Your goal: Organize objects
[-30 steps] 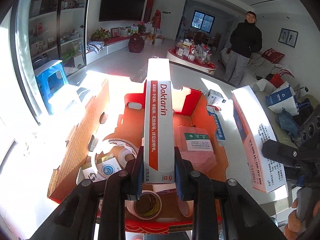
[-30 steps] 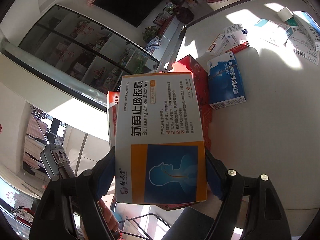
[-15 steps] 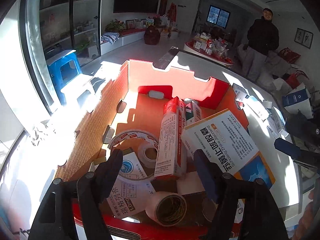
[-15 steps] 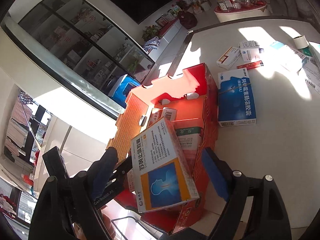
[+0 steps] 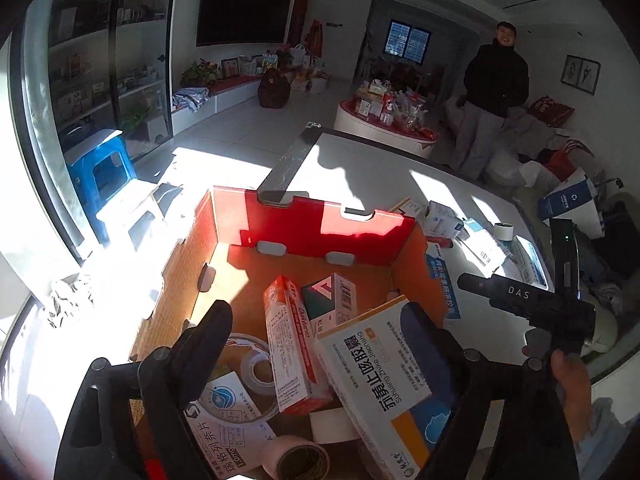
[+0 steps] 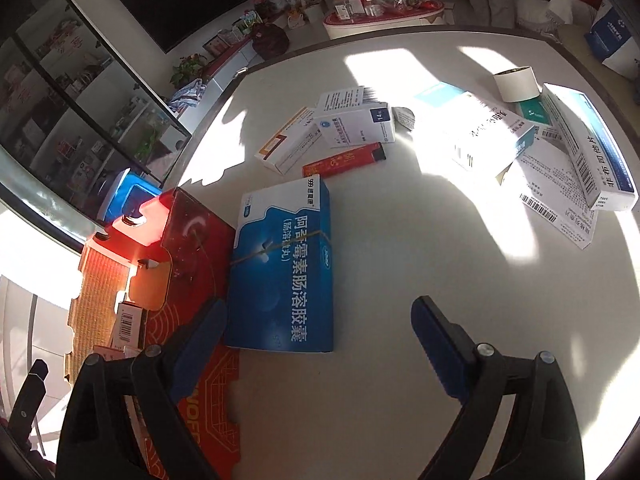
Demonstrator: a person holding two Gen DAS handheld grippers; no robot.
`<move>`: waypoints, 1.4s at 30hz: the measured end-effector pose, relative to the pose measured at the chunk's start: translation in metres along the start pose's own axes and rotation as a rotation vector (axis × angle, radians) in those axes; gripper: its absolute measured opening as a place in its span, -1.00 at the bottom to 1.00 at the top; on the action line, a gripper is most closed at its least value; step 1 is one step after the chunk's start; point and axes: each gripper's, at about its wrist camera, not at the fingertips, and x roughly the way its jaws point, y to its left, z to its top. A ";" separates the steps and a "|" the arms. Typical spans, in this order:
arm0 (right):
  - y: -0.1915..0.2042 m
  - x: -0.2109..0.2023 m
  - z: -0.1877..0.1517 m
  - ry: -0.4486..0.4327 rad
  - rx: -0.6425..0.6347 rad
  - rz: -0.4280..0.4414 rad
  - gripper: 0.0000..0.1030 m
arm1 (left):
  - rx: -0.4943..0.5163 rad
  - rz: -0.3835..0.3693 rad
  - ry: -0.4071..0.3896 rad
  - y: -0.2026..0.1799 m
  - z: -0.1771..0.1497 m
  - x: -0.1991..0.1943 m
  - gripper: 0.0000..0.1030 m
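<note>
- Both tongs are seen with their jaws apart. On the left gripper (image 5: 320, 344) the jaws are opening above the red cardboard box (image 5: 312, 226), and nothing is pressed by the pads.
- On the right gripper (image 6: 320, 332) the jaws are spread wide above the white table (image 6: 400, 272), with nothing gripped between them.
- Inside the box, a white-and-orange medicine carton (image 5: 384, 376) is seen lying tilted against a long Daktarin carton (image 5: 290, 340), with a tape roll (image 5: 256, 368) beside them.
- A blue medicine box (image 6: 284, 264) is laid flat on the table, touching the red box's outer wall (image 6: 192, 240).
- Further cartons (image 6: 352, 124) and a white tape roll (image 6: 516, 82) are scattered well apart across the table.
</note>
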 end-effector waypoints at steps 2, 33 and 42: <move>-0.024 -0.012 0.009 -0.039 0.042 -0.022 0.81 | 0.020 -0.119 0.031 -0.024 0.029 0.012 0.85; -0.211 -0.011 0.084 -0.071 0.107 -0.189 0.21 | 0.149 -0.060 0.371 -0.232 0.097 0.310 0.40; -0.220 -0.070 0.055 -0.158 0.203 0.025 0.19 | 0.140 -0.153 0.257 -0.233 0.110 0.245 0.40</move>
